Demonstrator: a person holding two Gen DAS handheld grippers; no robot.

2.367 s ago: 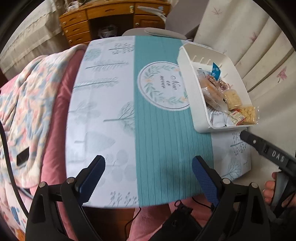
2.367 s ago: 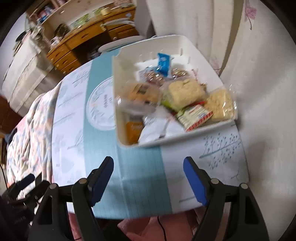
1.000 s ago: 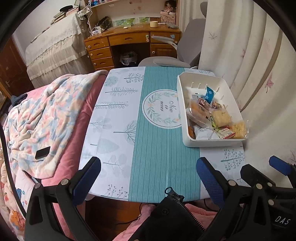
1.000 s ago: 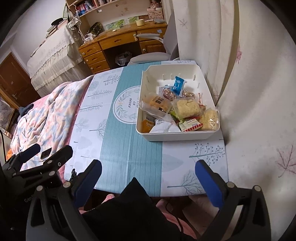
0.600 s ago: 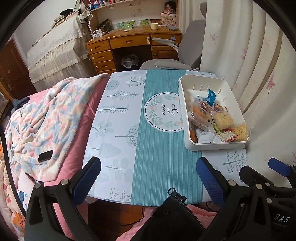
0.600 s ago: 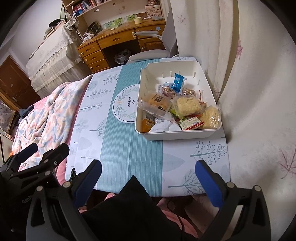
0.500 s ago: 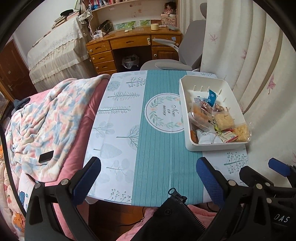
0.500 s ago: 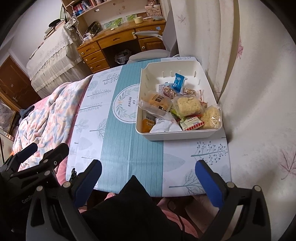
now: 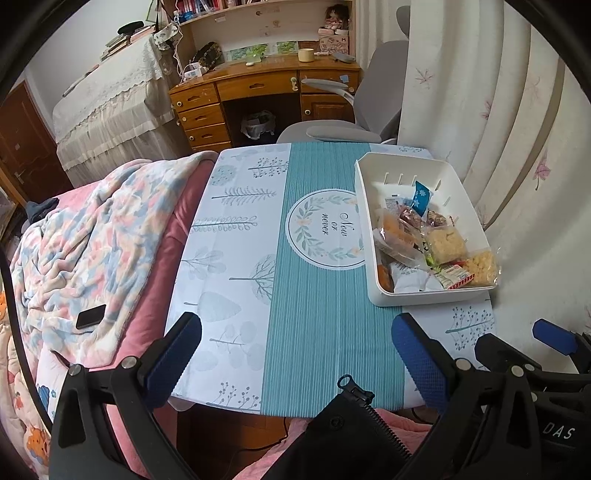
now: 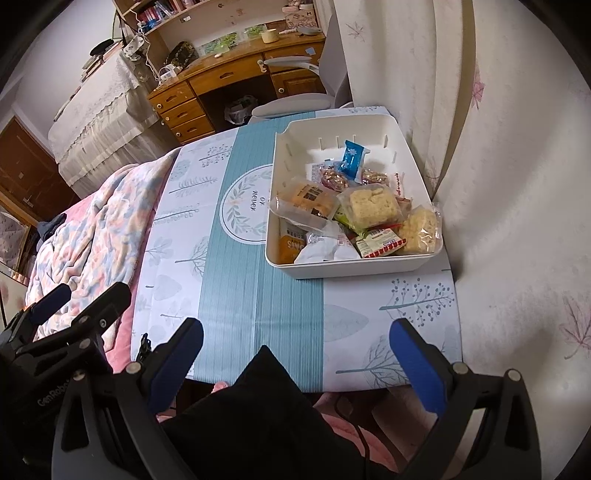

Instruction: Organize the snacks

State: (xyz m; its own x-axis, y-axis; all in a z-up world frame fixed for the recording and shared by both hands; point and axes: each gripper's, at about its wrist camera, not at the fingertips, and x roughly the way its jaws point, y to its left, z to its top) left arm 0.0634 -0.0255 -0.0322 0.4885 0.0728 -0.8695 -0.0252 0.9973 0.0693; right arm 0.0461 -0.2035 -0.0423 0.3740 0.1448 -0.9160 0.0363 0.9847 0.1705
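1. Hovering near edge: left gripper (image 9: 295, 354) and right gripper (image 10: 295, 354), both with jaws spread wide, empty, above the table (image 10: 229, 295).
2. Far right: white bin (image 10: 354, 267) holding piled snacks (image 10: 373, 206).
3. Judged: snacks look gathered; keep both clear of the bin rim.

Bedroom. Wooden desk (image 9: 258, 99) with drawers at the far wall, shelf with books (image 9: 236, 5) above it, grey swivel chair (image 9: 354, 114) tucked in front. Lace-covered unit (image 9: 107, 110) left of the desk, brown door (image 9: 26, 147) at far left. Pale curtains with pink leaf print (image 9: 480, 92) along the right side. Bed with floral blanket (image 9: 85, 236) on the left, dark phone (image 9: 91, 316) lying on it. Even, soft light.
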